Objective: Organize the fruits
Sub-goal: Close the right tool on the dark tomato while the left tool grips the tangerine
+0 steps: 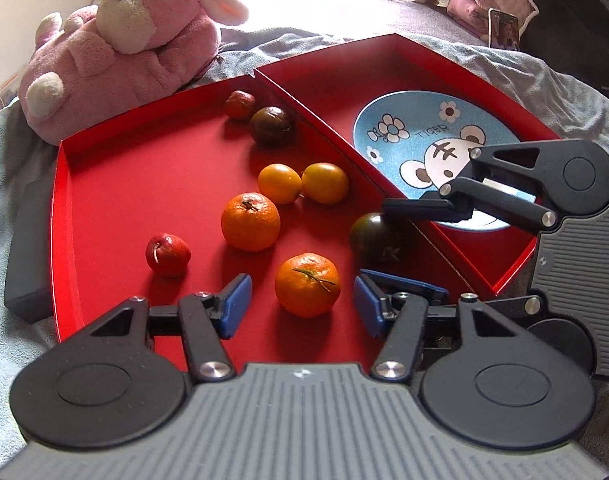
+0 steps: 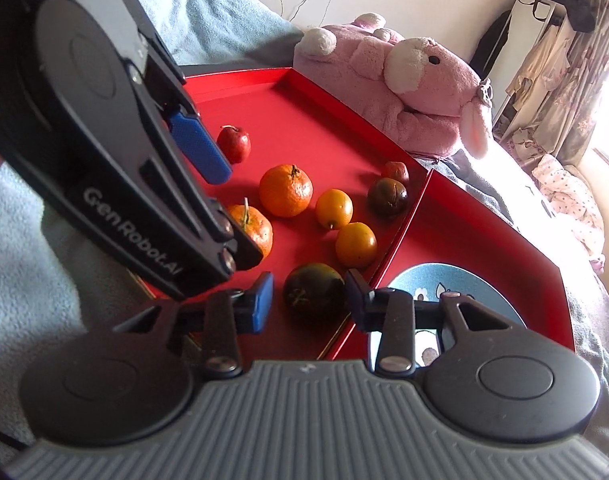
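Observation:
A red tray (image 1: 144,184) holds the fruit. My left gripper (image 1: 302,306) is open around the near tangerine (image 1: 307,284), with a gap at each blue pad. My right gripper (image 2: 309,299) straddles a dark round fruit (image 2: 314,292) by the tray's right wall; a sliver of tray shows beside its left pad, so it is open. Further back lie a second tangerine (image 1: 250,221), two yellow-orange fruits (image 1: 279,182) (image 1: 325,183), a red fruit (image 1: 167,254), and another dark fruit (image 1: 271,125) beside a small red one (image 1: 240,105). A blue tiger plate (image 1: 404,136) lies in the adjoining red tray (image 1: 516,120).
Both trays rest on a bed with a light blue blanket (image 1: 8,152). A pink plush toy (image 1: 120,52) leans at the left tray's far edge. A phone (image 1: 503,34) stands behind the right tray. A dark flat object (image 1: 26,248) sticks out at the left tray's left side.

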The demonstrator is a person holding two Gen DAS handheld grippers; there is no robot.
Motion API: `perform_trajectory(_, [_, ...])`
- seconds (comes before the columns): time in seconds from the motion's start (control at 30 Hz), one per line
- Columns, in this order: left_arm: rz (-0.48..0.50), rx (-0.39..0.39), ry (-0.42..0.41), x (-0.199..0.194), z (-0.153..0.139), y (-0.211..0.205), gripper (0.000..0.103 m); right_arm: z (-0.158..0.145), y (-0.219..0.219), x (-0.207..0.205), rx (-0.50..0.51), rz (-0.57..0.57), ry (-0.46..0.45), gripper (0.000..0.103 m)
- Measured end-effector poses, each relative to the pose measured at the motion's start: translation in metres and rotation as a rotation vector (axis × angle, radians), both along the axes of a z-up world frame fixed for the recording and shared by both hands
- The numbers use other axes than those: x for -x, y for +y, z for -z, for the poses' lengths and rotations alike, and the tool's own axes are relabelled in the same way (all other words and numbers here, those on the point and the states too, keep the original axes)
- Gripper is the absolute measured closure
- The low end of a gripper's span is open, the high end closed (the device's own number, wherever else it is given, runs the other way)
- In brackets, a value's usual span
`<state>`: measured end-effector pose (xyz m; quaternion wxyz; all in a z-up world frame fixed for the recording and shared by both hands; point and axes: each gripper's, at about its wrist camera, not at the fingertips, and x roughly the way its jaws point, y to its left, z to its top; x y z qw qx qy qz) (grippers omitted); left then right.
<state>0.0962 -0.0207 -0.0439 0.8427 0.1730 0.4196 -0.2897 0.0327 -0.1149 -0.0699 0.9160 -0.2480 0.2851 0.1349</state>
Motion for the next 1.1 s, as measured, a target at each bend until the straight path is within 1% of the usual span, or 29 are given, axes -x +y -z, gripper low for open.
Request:
perform_trajectory(0.1, [0.000,-0.019,0.045,-0.006,0.009,-0.003,0.040,0.001,0.001,-0.001,0.003,-0.006,0.003,0.060])
perform_trajectory(0.17, [-0.007,-0.023,0.074,-0.011,0.013,-0.003,0.051,0.002,0.001,-0.002,0.006,-0.011,0.007,0.060])
perform_trajectory(0.2, [-0.015,-0.016,0.077,-0.013,0.014,-0.002,0.052,0.002,0.001,-0.002,0.003,-0.011,0.008,0.060])
perform_trajectory(0.37, [-0.037,0.033,0.109,-0.020,0.013,0.004,0.053,0.001,0.001,-0.001,0.002,-0.006,0.005,0.063])
perform_trajectory(0.47, [-0.051,0.050,0.120,-0.023,0.013,0.006,0.052,0.002,0.001,-0.002,0.008,-0.009,0.006,0.063])
perform_trajectory(0.63, [-0.045,0.043,0.099,-0.024,0.014,0.001,0.052,0.004,0.004,0.000,0.039,-0.019,0.000,0.063])
perform_trajectory(0.7, [-0.037,0.043,0.094,-0.024,0.014,-0.001,0.056,0.003,0.003,0.000,0.032,-0.015,-0.002,0.067])
perform_trajectory(0.73, [-0.031,0.043,0.093,-0.023,0.014,-0.001,0.059,0.001,0.001,0.000,0.025,-0.013,-0.002,0.067])
perform_trajectory(0.87, [-0.036,0.020,0.062,-0.020,0.013,-0.003,0.059,-0.001,-0.001,0.000,0.005,-0.005,0.010,0.067])
perform_trajectory(1.1, [-0.059,0.028,0.022,-0.016,0.007,0.002,0.059,-0.005,0.001,0.002,-0.015,-0.008,0.012,0.067])
